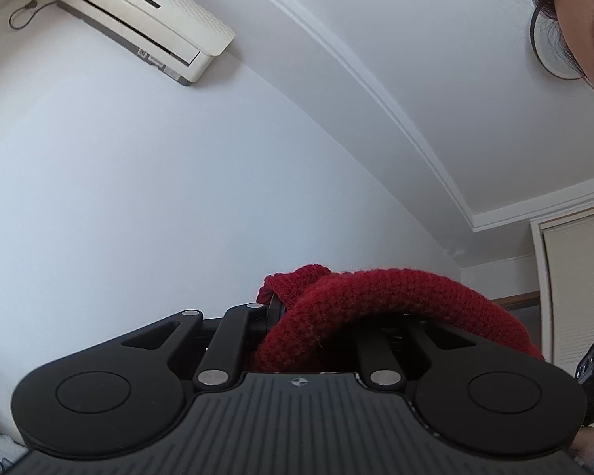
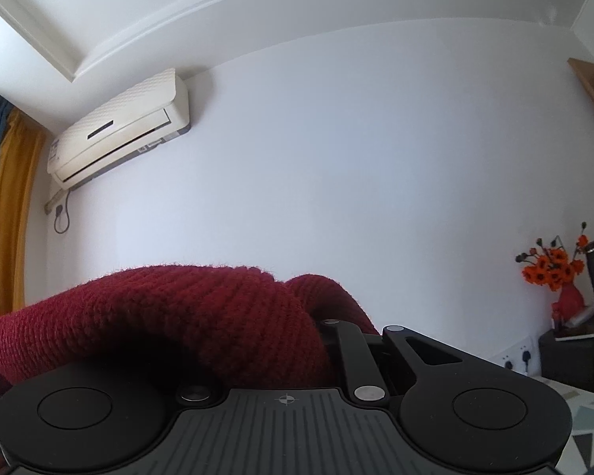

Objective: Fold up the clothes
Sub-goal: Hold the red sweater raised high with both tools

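Observation:
A dark red knitted garment [image 1: 396,297] hangs from my left gripper [image 1: 285,297], which is shut on a fold of it and points up toward the wall and ceiling. The knit drapes off to the right over the gripper's linkage. In the right wrist view the same red knit [image 2: 178,316] is bunched over my right gripper [image 2: 309,308], which is shut on it and also points up. The knit trails off to the left there and hides the left finger. Both fingertips are mostly covered by fabric.
A white air conditioner [image 1: 146,19] hangs high on the white wall, also in the right wrist view [image 2: 118,130]. The person's face [image 1: 582,19] is at top right. Orange flowers in a red vase [image 2: 554,273] stand on a dark cabinet at right. A yellow curtain [image 2: 8,217] hangs at left.

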Demonstrator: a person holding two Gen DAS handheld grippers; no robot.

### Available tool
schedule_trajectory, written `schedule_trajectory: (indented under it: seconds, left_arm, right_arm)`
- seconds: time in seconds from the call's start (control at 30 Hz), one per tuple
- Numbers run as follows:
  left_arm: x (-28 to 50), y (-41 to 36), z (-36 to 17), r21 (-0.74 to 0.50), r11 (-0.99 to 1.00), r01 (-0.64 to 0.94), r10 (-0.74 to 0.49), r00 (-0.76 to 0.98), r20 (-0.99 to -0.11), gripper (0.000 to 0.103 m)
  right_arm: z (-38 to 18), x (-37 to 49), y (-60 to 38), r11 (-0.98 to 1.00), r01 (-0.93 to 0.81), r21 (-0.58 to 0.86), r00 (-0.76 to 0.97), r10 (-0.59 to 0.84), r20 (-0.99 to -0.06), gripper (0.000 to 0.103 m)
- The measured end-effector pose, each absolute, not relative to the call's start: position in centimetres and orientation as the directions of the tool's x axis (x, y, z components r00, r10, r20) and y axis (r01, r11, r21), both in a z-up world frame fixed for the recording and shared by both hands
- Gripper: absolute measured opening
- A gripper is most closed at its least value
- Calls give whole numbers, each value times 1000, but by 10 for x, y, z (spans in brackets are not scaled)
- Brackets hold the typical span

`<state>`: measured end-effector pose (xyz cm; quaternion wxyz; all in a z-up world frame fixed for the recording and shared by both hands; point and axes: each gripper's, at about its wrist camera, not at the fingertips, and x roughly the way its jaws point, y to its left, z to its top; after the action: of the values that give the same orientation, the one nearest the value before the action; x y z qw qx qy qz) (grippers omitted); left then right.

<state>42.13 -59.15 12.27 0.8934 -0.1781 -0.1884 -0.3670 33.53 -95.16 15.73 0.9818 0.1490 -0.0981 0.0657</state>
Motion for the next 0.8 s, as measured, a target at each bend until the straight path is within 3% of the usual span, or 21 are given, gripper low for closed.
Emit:
schedule_trajectory:
  seconds: [0.17,0.37,0.47,0.53,0.67,0.8]
  left_arm:
    - [450,-663,138,-190,775,602,-456,742,491,12]
    - [500,-735,142,-237,880,412,-241,816,525,12]
    - [525,-765,132,-236,912,337,-189,853,486,12]
    - [542,-786,112,-213,930,298,-192,891,412,12]
    - [574,-816,57,-131,956,263,-237,954,182,12]
    - [604,-839,-1,-59,966,250,-254,965,-69,12]
  right_arm:
    - [158,402,-1020,919,-269,287,949,203,240,12]
    - [183,490,-1092,919,-347,186,910,282,302,12]
    - [168,529,-1124,938,-308,160,929,261,264,12]
    - [158,555,-1146,949,-283,141,940,245,237,12]
    - [89,595,-1187,969,-190,160,982,185,47,13]
    - [16,625,-1218,979,-77,187,964,121,-237,13]
